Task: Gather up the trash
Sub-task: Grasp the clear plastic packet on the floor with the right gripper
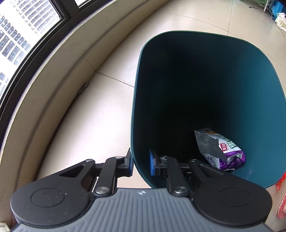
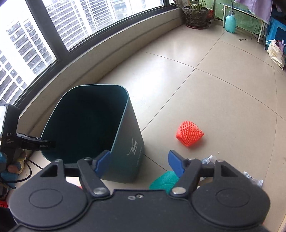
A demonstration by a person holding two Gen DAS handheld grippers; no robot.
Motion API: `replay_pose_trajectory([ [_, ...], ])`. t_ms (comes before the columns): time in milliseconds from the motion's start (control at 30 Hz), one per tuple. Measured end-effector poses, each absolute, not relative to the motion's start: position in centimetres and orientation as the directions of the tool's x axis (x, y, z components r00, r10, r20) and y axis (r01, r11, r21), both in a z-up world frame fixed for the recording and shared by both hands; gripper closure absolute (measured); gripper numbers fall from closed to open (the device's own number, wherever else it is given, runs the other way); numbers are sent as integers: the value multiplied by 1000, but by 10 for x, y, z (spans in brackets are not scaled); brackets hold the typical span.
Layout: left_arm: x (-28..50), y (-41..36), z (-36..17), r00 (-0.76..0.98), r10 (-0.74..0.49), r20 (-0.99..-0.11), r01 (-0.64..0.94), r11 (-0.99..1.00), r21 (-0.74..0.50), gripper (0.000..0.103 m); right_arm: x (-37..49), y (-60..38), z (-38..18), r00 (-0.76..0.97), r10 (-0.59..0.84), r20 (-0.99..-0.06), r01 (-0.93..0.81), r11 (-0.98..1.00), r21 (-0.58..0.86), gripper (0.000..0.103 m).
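The left gripper is pinched onto the near wall of the dark green bin, one blue pad outside the rim and the other inside, both pressed on the plastic. In the right wrist view this same tool shows as a black arm at the bin's left rim. The right gripper hangs above the floor just in front of the bin's near right corner, its blue fingers spread wide with nothing between them.

Inside the bin, against its near right wall, lies a crumpled snack wrapper, silver and white with a purple end. The rest of the bin's inside is dark, and I cannot tell if anything else lies in it. A white mark is printed on the bin's outer right side.

On the floor just right of the bin's base, partly hidden behind the right gripper, sits a teal foam net, with bits of clear crumpled plastic further right. An orange foam fruit net lies a little beyond, to the right of the bin and apart from it.

The floor is pale glossy tile. Behind the bin a low curved ledge runs below a dark-framed window showing apartment towers. Far beyond the bin, a potted plant, a pale blue spray bottle and a white bag stand at the room's end.
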State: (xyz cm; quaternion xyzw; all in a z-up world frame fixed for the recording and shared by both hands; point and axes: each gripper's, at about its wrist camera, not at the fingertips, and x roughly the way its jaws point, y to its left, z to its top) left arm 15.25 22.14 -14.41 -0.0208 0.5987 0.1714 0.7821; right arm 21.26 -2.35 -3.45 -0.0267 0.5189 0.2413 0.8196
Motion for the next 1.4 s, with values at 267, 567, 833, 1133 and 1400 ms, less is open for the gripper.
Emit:
replay_pose_trajectory([
  [267, 157, 217, -146, 210, 254, -944, -292, 938, 187, 86, 238, -72, -103, 320, 293, -901, -277, 938, 207, 18],
  [567, 161, 217, -151, 194, 260, -946, -280, 939, 201, 83, 300, -111, -228, 225, 189, -956, -6, 981, 193, 16],
  [833, 166, 215, -159, 164, 266, -950, -269, 939, 216, 83, 323, -129, -306, 128, 184, -975, 169, 964, 204, 21],
  [1133, 173, 212, -163, 148, 276, -950, -267, 936, 231, 83, 321, -122, -321, 103, 158, -982, 144, 975, 172, 49],
  [1400, 172, 211, -162, 156, 277, -948, -259, 938, 231, 83, 315, -122, -301, 143, 138, -980, 98, 983, 153, 96],
])
